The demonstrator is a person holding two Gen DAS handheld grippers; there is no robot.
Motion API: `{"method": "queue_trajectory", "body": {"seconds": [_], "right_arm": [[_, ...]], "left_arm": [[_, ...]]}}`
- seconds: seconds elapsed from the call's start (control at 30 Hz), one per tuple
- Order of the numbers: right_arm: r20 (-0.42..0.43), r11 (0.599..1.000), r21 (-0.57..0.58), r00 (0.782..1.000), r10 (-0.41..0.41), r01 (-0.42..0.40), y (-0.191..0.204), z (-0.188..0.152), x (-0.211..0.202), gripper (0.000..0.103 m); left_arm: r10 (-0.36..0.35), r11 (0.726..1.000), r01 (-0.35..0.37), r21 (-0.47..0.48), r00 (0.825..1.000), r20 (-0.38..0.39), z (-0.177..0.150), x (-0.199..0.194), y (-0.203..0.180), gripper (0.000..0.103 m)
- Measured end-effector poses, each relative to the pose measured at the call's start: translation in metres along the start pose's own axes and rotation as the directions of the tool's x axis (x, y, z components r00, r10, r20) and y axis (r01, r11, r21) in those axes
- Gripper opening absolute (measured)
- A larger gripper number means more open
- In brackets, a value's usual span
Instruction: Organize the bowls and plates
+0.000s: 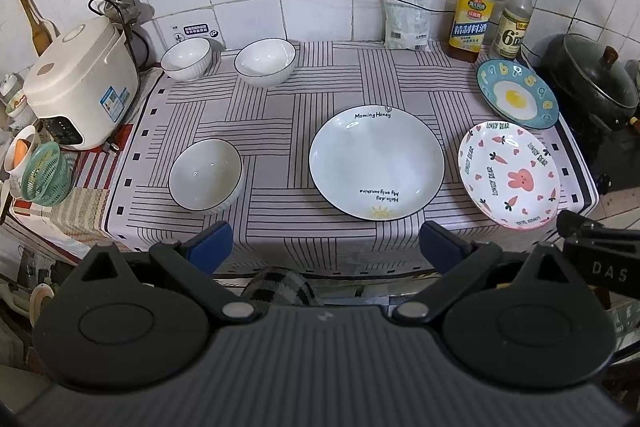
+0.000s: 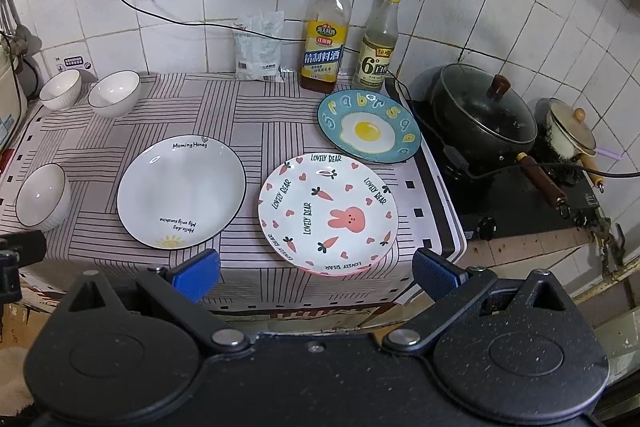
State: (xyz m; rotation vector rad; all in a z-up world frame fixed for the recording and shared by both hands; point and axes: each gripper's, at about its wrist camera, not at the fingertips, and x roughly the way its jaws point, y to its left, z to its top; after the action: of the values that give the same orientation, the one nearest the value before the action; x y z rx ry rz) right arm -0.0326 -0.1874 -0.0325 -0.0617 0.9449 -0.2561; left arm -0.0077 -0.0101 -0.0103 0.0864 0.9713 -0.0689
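On the striped cloth lie three plates: a large white plate, a pink rabbit plate and a blue egg plate. Three white bowls stand apart: one near the front left, two at the back left. My left gripper hangs open before the table's front edge, below the white plate. My right gripper is open too, just in front of the rabbit plate. Neither holds anything.
A white rice cooker and a green basket sit left of the cloth. Two bottles and a white bag line the tiled wall. A black lidded pot and a small cream pot stand on the stove at right.
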Motion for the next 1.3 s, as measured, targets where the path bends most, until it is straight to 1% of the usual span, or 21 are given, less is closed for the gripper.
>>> {"method": "queue_trajectory", "body": {"seconds": [0.43, 0.7, 0.93, 1.03, 1.13, 1.2, 1.3], "right_arm": [[0.040, 1.000, -0.009, 0.999, -0.001, 0.002, -0.002, -0.005, -0.005, 0.103], [0.066, 1.000, -0.027, 0.998, -0.003, 0.005, -0.001, -0.007, -0.009, 0.103], [0.062, 1.000, -0.027, 0.998, -0.007, 0.009, -0.002, -0.007, -0.008, 0.103], [0.057, 1.000, -0.012, 0.998, -0.010, 0.011, -0.001, -0.007, -0.007, 0.103], [0.060, 1.000, 0.013, 0.998, 0.006, -0.007, -0.004, -0.008, -0.006, 0.103], [0.082, 0.999, 0.026, 0.996, 0.019, -0.021, -0.004, -0.009, -0.005, 0.103], [0.142, 0.999, 0.018, 0.989, 0.044, -0.047, 0.000, -0.013, -0.003, 0.103]], "left_arm": [[0.005, 1.000, -0.007, 0.026, 0.999, 0.041, -0.005, -0.008, -0.007, 0.100], [0.012, 0.999, -0.013, 0.034, 0.999, 0.044, -0.005, -0.009, -0.006, 0.100], [0.010, 0.999, -0.012, 0.044, 1.000, 0.030, -0.004, -0.007, -0.004, 0.101], [0.006, 0.999, -0.007, 0.039, 1.000, 0.026, -0.004, -0.006, -0.002, 0.102], [-0.012, 1.000, 0.012, 0.025, 1.000, 0.023, -0.002, -0.004, 0.000, 0.102], [-0.034, 0.999, 0.033, 0.026, 0.999, 0.023, -0.001, -0.002, 0.003, 0.100], [-0.031, 0.999, 0.030, 0.030, 0.999, 0.031, 0.003, 0.005, 0.009, 0.100]]}}
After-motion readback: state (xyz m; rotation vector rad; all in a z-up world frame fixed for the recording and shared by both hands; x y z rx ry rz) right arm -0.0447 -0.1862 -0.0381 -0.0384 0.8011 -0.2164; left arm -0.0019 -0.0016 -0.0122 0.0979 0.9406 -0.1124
